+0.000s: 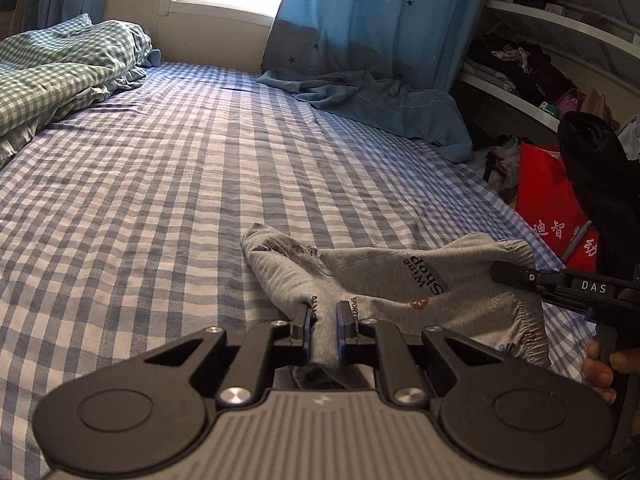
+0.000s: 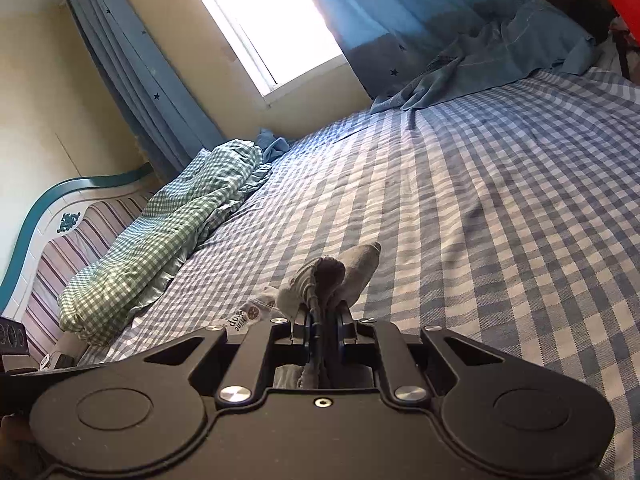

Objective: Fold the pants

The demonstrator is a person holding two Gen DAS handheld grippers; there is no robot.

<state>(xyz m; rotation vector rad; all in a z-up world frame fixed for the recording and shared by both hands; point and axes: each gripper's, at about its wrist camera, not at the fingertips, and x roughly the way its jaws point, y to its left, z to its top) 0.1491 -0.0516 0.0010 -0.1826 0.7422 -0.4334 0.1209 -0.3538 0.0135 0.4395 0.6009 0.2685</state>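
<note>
Two tongs, left tongs [image 1: 323, 312] and right tongs [image 2: 323, 316], clamped on grey pants [image 1: 400, 280] (above checked bed [image 1: 160, 200]).

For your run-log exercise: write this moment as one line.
left gripper: shut on grey pants | right gripper: shut on pants | over checked bed sheet

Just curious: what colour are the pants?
Grey, with dark lettering; the pants show best in the left wrist view.
</note>
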